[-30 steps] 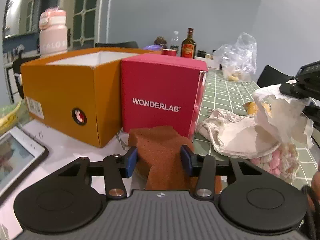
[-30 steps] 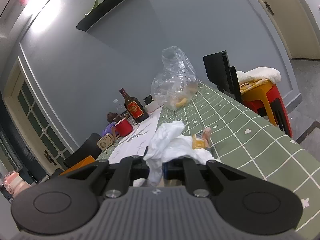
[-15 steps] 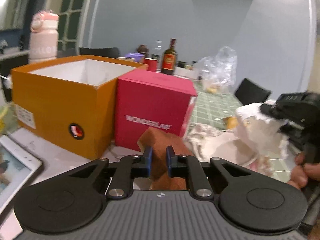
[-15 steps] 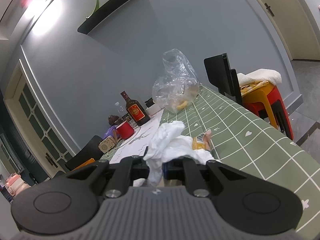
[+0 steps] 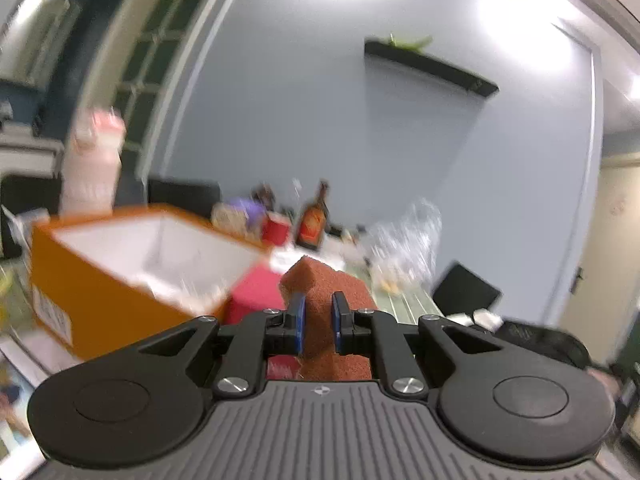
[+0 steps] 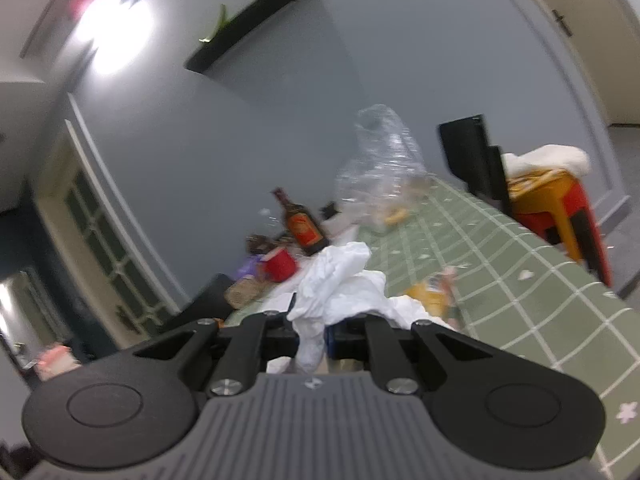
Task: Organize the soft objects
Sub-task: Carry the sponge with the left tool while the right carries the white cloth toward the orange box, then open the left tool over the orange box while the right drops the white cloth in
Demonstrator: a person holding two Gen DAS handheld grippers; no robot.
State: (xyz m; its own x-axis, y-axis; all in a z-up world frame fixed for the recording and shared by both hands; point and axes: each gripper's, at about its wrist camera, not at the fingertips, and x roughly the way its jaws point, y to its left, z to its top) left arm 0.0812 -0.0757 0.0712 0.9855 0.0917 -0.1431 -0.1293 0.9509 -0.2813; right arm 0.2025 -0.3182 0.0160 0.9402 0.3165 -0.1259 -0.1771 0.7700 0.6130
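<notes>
My left gripper (image 5: 318,320) is shut on a rust-brown sponge (image 5: 324,282) and holds it in the air, above and to the right of the open orange box (image 5: 100,280) with a white inside. A pink box (image 5: 256,294) stands against that orange box. My right gripper (image 6: 312,332) is shut on a crumpled white tissue (image 6: 340,280) and holds it over the green checked tablecloth (image 6: 520,280). The view is blurred by motion.
At the back stand a brown bottle (image 5: 314,224), a red cup (image 5: 276,230) and a clear plastic bag (image 5: 404,240). A pink bottle (image 5: 94,168) stands behind the orange box. A black chair (image 6: 476,156) and a red-orange stool (image 6: 560,204) stand beside the table.
My left gripper has closed on the brown sponge and lifted it upward; the box's open top now shows from above. My right gripper has tilted, still holding the tissue.
</notes>
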